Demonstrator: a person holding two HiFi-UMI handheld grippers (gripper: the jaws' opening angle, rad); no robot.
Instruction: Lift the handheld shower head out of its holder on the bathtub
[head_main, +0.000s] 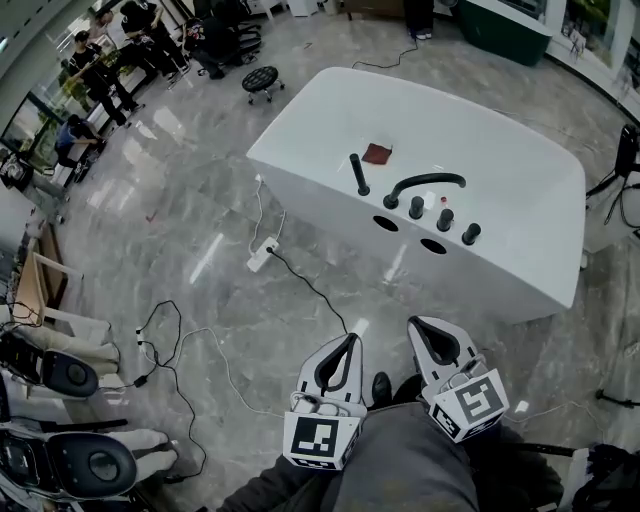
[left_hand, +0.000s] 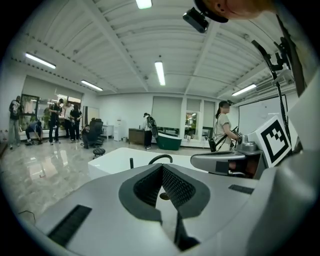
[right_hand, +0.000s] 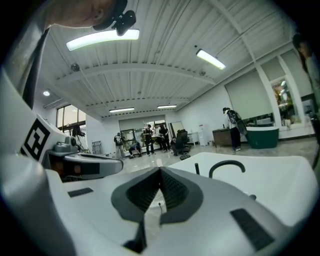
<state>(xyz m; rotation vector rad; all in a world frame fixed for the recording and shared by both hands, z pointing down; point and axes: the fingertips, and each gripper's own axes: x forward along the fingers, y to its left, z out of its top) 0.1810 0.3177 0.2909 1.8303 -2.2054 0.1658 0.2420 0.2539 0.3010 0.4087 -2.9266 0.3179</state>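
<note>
White left gripper (head_main: 349, 340) and right gripper (head_main: 421, 324), both closed and empty, hover well apart from the white bathtub's (head_main: 520, 190) slim black shower head (head_main: 358, 174).

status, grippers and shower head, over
Left gripper and right gripper both shut, empty, well short of the bathtub. Shower head upright in its holder, untouched. Black cable on the floor between.

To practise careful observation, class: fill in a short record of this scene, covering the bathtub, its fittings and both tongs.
Bathtub: white, on a glossy grey floor
Handheld shower head: black, upright on the tub's rim, untouched
Spout: black, curved, beside the shower head
Knobs: three, black, in a row next to the spout
Left tongs: shut, empty, short of the tub
Right tongs: shut, empty, short of the tub
</note>
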